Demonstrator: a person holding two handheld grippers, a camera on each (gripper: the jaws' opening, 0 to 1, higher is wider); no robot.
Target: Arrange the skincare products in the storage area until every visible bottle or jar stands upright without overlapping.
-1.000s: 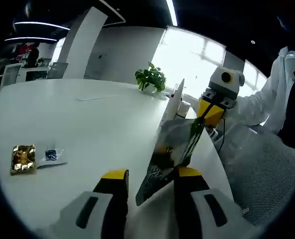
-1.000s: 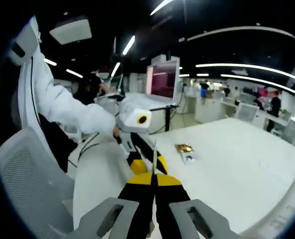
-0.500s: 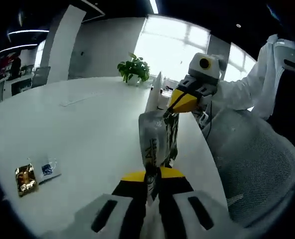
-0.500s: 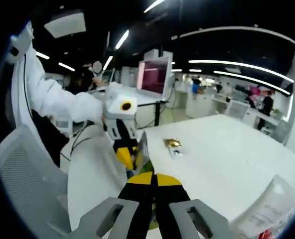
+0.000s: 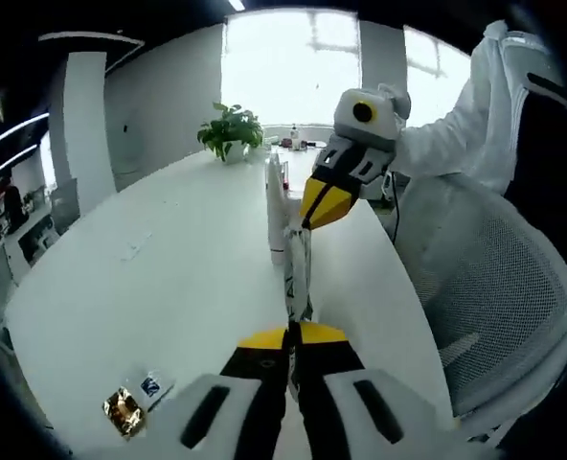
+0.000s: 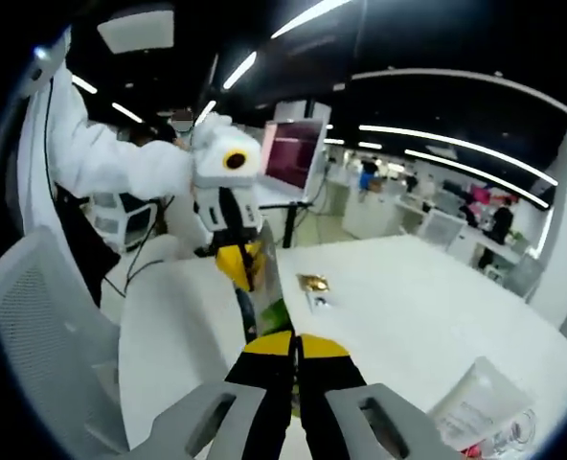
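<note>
Left gripper (image 5: 293,337) and right gripper (image 6: 295,342) — both clenched on one thin sachet (image 5: 296,273) — above white table (image 5: 169,278).

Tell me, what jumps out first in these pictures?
Two yellow-tipped claws pull on one thin packet held edge-on between them above the white table: the left claw pinches its near end, the right claw its far end. A leafy potted plant stands at the table's far end by the bright window.

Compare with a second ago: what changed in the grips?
The left gripper, open beside the sachet a second ago, has shut on its lower end. The right gripper stays shut on the other end, so the sachet is now stretched between them, edge-on. The gold packet stayed on the white table.
</note>
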